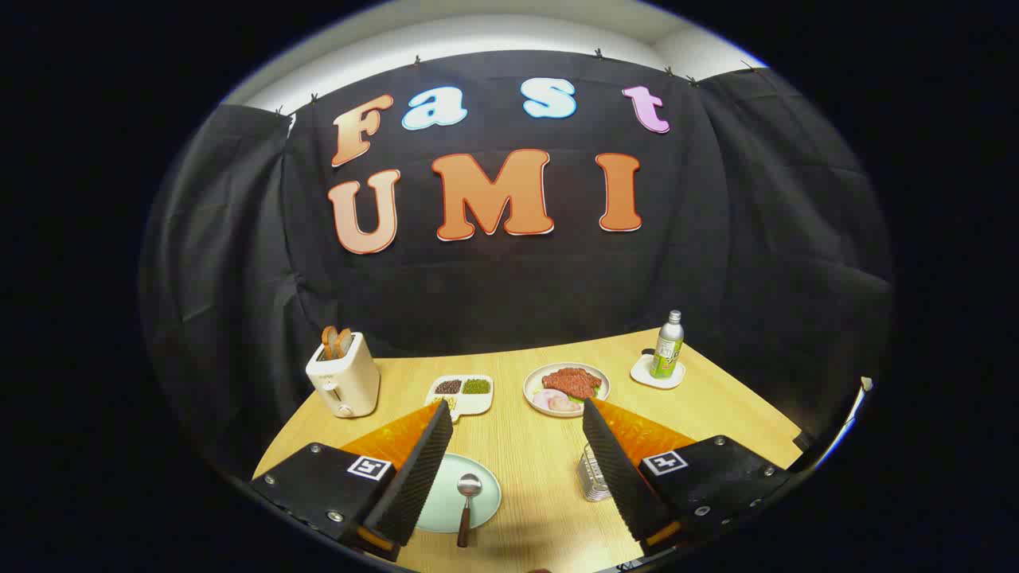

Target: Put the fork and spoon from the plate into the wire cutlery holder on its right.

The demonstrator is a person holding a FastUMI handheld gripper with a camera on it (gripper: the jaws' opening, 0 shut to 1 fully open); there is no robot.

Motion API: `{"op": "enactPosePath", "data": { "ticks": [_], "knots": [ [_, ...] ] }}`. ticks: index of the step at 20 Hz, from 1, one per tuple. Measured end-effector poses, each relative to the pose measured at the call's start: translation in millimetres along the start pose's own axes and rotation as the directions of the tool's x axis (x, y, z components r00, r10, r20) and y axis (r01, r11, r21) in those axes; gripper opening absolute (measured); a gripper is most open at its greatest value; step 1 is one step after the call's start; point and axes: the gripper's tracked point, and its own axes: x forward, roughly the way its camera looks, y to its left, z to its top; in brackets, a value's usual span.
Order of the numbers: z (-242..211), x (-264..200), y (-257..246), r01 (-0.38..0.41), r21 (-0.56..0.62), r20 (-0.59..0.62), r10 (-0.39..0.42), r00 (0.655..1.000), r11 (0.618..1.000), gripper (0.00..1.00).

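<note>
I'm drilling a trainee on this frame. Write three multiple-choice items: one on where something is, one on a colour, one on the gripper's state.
1. Where does the spoon lie?
A. on the pale green plate between the fingers
B. inside the toaster
C. beside the bottle

2. What colour is the toaster?
A. red
B. cream white
C. black

3. How does the gripper stand?
A. shut on the spoon
B. shut on the bottle
C. open, holding nothing

Answers:
1. A, since the spoon's bowl rests on the plate with its brown handle running off the near rim, between the two fingers.
2. B, since its body is cream white, with two brown slices sticking up from it.
3. C, since the two ribbed fingers stand wide apart with bare table between them, the wire cutlery holder by the right finger.
</note>
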Motion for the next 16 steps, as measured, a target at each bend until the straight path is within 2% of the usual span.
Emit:
{"op": "enactPosePath", "data": {
  "ticks": [9, 16],
  "knots": [
    [-4.9, 5.6, 19.5, -0.03, -0.063, -0.011, 0.03, 0.999, 0.998, 0.99],
    [-12.9, 11.7, 28.5, -0.038, -0.068, -0.02, 0.036, 0.999, 0.997, 0.99]
  ]
}}
